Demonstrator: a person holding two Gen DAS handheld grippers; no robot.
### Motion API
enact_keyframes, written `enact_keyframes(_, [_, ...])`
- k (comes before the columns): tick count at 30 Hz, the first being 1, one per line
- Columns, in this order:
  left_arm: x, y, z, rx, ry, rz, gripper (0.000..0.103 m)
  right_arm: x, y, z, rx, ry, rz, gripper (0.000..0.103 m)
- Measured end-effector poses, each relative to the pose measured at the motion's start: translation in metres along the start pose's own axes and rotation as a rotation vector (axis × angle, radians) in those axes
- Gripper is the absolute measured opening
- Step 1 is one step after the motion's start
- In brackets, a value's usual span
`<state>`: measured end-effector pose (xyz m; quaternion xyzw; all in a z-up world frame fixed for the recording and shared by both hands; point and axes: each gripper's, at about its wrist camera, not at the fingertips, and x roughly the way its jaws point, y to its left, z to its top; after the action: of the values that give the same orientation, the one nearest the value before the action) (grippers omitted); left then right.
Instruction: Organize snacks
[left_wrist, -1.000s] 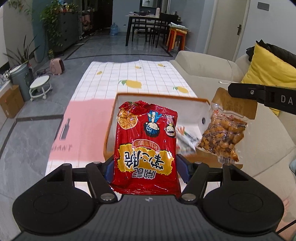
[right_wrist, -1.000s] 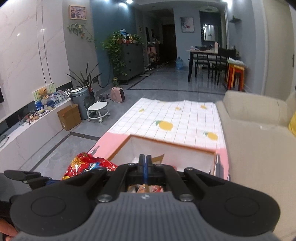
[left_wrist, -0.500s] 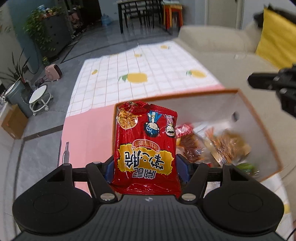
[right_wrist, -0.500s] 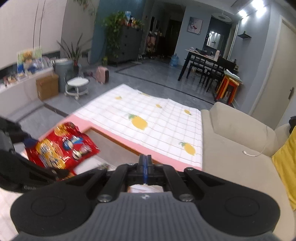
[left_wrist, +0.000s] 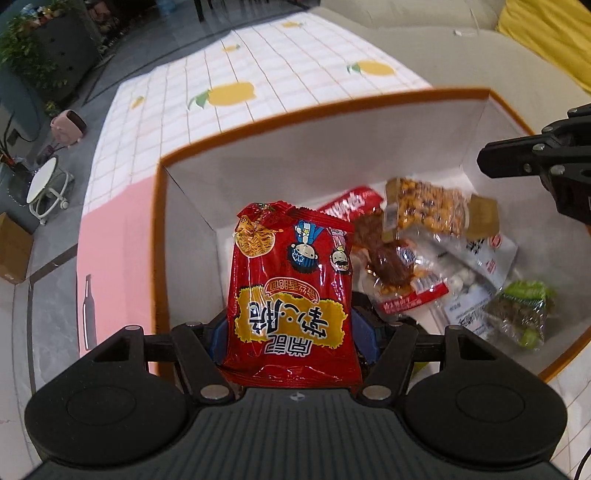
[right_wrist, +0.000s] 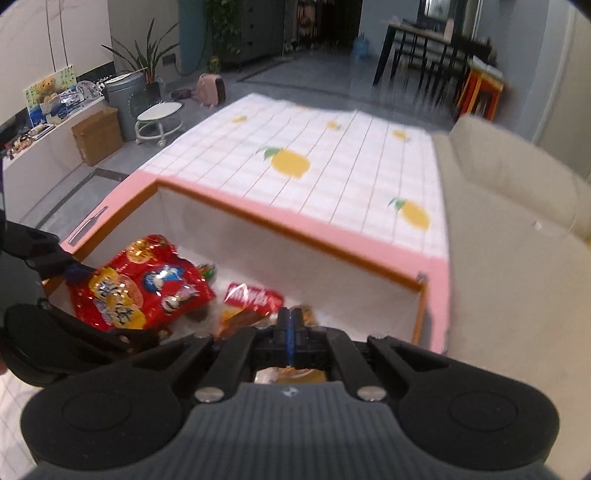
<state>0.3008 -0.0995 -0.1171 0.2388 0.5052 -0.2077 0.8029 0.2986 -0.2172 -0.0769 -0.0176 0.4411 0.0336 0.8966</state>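
Orange-rimmed box (left_wrist: 369, 101) holds snack packets (left_wrist: 436, 254); left gripper (left_wrist: 293, 328) clamps red packet (left_wrist: 291, 295), right gripper (right_wrist: 290, 325) closed.

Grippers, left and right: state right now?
Left gripper: closed on the red noodle-snack bag, over the box.
Right gripper: fingers fully shut, pinching the clear nut packet.

Left gripper (left_wrist: 291, 328): matte black plastic body, ribbed grey centre panel with small round emblem, two large round discs at sides, angled linkage arms with silver screws, blue pads on fingers (left_wrist: 218, 338). Right gripper (right_wrist: 290, 323): same black build, ribbed panel, silver screws, blue pad edges meeting along thin line.
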Motion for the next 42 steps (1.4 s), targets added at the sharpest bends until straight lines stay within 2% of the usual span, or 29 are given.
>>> enact_keyframes(4, [0.007, -0.001, 0.003, 0.008, 0.005, 0.011, 0.078, 0.009, 0.005, -0.006, -0.012, 0.026, -0.001, 0.000])
enact_keyframes(6, [0.009, -0.001, 0.004, 0.003, 0.006, 0.005, 0.084, 0.011, 0.005, -0.007, -0.011, 0.036, -0.004, 0.000])
enact_keyframes(8, [0.010, -0.001, 0.004, 0.001, 0.005, -0.003, 0.086, 0.011, 0.005, -0.009, -0.011, 0.043, -0.008, 0.000])
enact_keyframes(14, [-0.002, -0.003, 0.002, -0.017, -0.034, 0.011, 0.090, 0.005, 0.000, -0.011, 0.029, 0.078, 0.012, 0.001])
enact_keyframes(16, [-0.011, -0.003, 0.004, -0.015, -0.060, 0.018, 0.090, 0.002, 0.000, -0.011, 0.040, 0.090, 0.015, 0.007])
enact_keyframes(18, [-0.022, -0.004, 0.005, -0.012, -0.085, 0.029, 0.090, -0.004, 0.000, -0.011, 0.047, 0.092, 0.014, 0.024])
enact_keyframes(26, [-0.082, -0.005, 0.004, -0.026, -0.195, 0.046, 0.090, -0.046, 0.001, -0.004, 0.090, 0.081, 0.040, 0.039])
enact_keyframes(33, [-0.150, -0.005, -0.018, -0.085, -0.348, 0.094, 0.089, -0.117, 0.007, -0.007, 0.119, -0.033, 0.036, 0.057])
enact_keyframes(35, [-0.169, -0.007, -0.029, -0.101, -0.393, 0.111, 0.089, -0.137, 0.010, -0.013, 0.128, -0.069, 0.027, 0.067])
enact_keyframes(40, [-0.212, -0.014, -0.061, -0.128, -0.480, 0.134, 0.089, -0.189, 0.027, -0.037, 0.123, -0.172, 0.000, 0.069])
enact_keyframes(42, [-0.226, -0.015, -0.076, -0.147, -0.506, 0.138, 0.089, -0.208, 0.034, -0.050, 0.130, -0.212, -0.004, 0.077])
